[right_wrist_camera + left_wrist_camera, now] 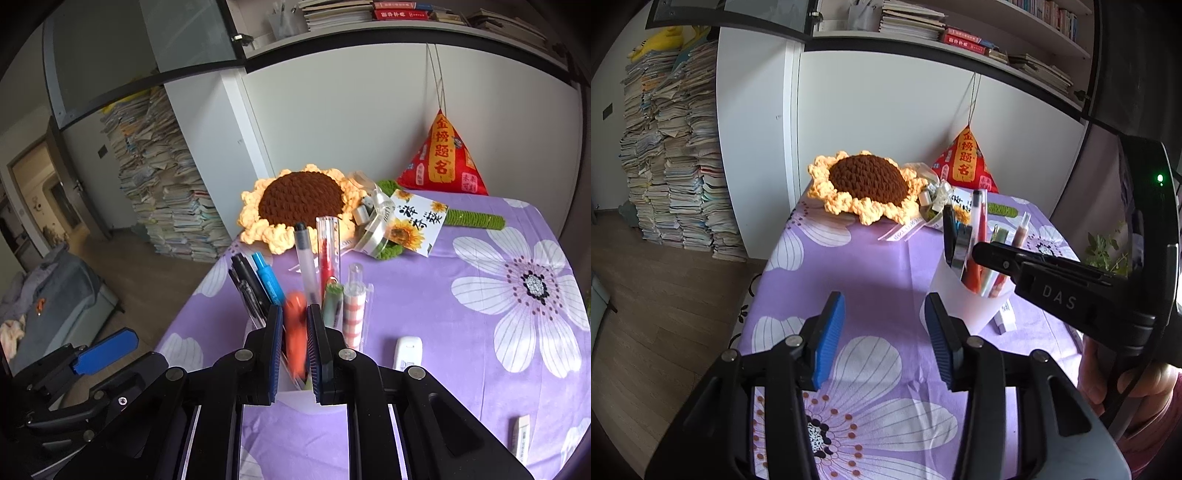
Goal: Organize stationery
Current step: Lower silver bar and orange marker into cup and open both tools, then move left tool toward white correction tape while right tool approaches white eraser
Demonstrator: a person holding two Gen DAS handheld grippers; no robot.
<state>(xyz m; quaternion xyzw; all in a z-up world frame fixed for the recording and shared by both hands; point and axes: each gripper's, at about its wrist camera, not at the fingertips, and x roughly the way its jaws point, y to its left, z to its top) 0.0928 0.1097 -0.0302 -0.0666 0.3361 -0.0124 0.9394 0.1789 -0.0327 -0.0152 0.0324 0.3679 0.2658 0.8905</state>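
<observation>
A white pen cup (964,295) stands on the purple flowered tablecloth (871,266) and holds several pens and markers (317,254). My right gripper (295,314) hangs just over the cup's mouth, its jaws narrowly apart around a blurred orange marker (295,328) that is inside the cup; it also shows in the left wrist view (979,251). My left gripper (884,306) is open and empty, low over the cloth just left of the cup. A white eraser (408,352) and a white correction tape (521,435) lie on the cloth right of the cup.
A crocheted sunflower (299,206) with a green stem (476,219), a sunflower card (417,225) and a red pyramid bag (443,162) sit at the table's far end by the wall. Stacked books (166,188) and wooden floor lie left of the table edge.
</observation>
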